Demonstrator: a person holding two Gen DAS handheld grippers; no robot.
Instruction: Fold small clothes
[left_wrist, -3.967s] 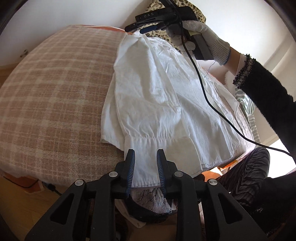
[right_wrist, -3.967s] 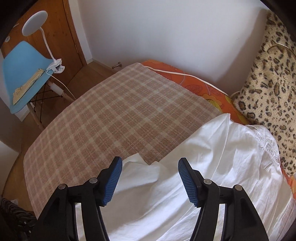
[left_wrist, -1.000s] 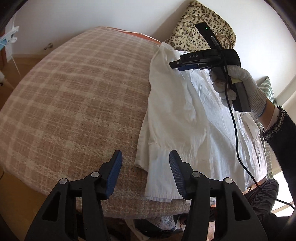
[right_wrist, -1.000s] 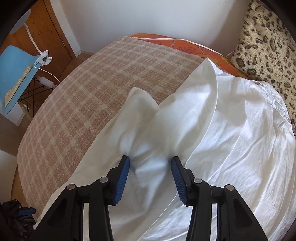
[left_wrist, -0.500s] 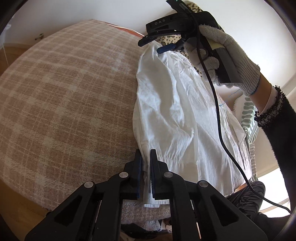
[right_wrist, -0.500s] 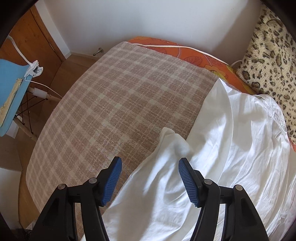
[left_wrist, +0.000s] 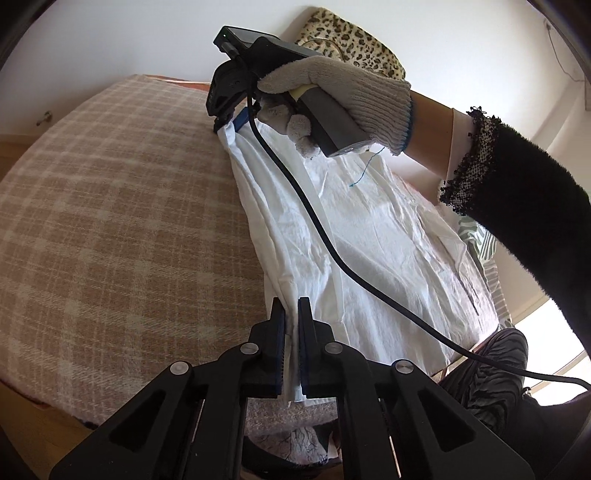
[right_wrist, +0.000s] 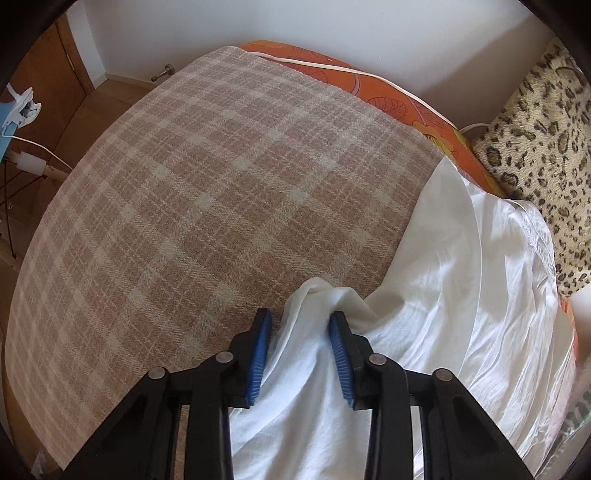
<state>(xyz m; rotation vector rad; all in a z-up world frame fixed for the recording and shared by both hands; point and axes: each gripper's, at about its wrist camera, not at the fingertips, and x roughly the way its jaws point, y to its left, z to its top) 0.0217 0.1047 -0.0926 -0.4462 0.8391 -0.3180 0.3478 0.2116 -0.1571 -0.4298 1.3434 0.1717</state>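
Nearest the left wrist lens: left gripper (left_wrist: 291, 314), jaws nearly together, clamped on the near edge of the white garment (left_wrist: 369, 236), thin strip of cloth pinched between the blue pads. Garment hem hanging a little past the near rim of the plaid blanket (left_wrist: 110, 229). Rest of garment spread flat on the blanket's right side, long folded edge running away from the left gripper toward the far corner. Crinkled, some creases along the length. Black cable (left_wrist: 314, 229) trailing across the garment from far end to lower right. Beyond the garment's right edge: black fuzzy sleeve (left_wrist: 524, 206) with a lace cuff, striped cloth (left_wrist: 484, 243) under it. At the garment's far corner: right gripper (left_wrist: 227, 123), held by a hand in a knit glove (left_wrist: 343, 92), tips down at the cloth corner. Behind that, leopard-print cushion (left_wrist: 354, 40) against the white wall.

From the right wrist view: right gripper (right_wrist: 300, 321) pointing steeply down, jaws just been closing, bunched fold of white garment (right_wrist: 461, 295) between the blue pads, right pad against the cloth, left pad beside it; full pinch not certain, narrow gap left. Garment rising in a small peak just past the tips. Plaid blanket (right_wrist: 203, 184) bare to the left of the garment. Farther: orange patterned sheet (right_wrist: 388, 96) with white piping at the blanket's far rim, leopard cushion (right_wrist: 535, 147) at the garment's far right, wooden floor and door far left.
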